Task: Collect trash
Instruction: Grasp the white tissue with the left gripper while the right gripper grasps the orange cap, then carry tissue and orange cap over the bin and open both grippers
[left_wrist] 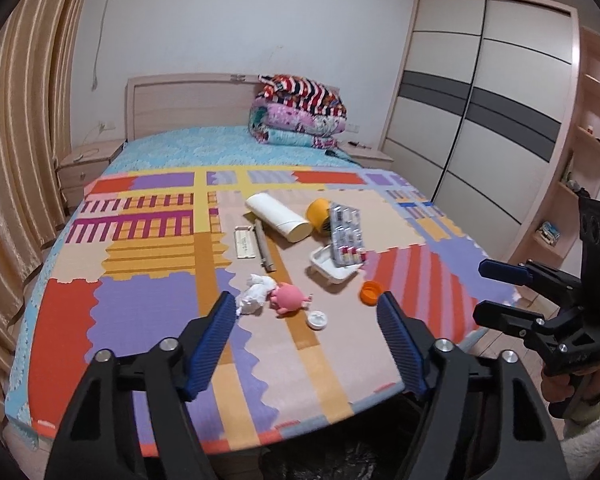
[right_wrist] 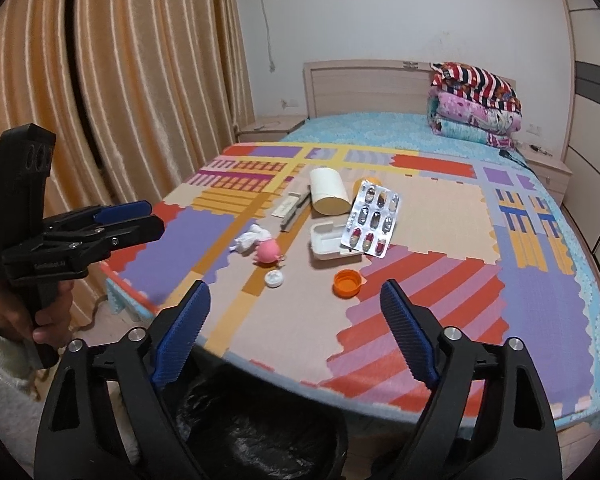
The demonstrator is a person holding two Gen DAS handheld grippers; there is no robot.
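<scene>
Hovering over the foot of the bed [left_wrist: 148, 320], both tongs are standing open and holding nothing; the left tongs [left_wrist: 306, 346] are pointing at the little heap of trash, and the right tongs [right_wrist: 296, 334] are hanging beside them, each with only air between its blue pads.

All the trash is lying in one bunch on the bright play mat [right_wrist: 420, 216], so I am taking the orange cap [right_wrist: 347, 283] as my landmark; the small white cap [right_wrist: 274, 279] is sitting just to its left; the pink toy [right_wrist: 269, 252] and the crumpled tissue [right_wrist: 252, 238] are lying further left, touching each other; behind the orange cap the white tray [right_wrist: 326, 242] is resting flat, and the pill sheet [right_wrist: 374, 218] is leaning on it, tilted up; the white tube [right_wrist: 328, 192] is lying on its side further back still.

Right under the tongs, in front of the orange cap and lower than the bed, a bin with a black bag [right_wrist: 256, 432] is waiting; I am guessing it is standing so close so that each piece needs only a short trip.

I am thinking that nothing is picked up yet; the caps are nearest, so they are looking like the easy first grab.
</scene>
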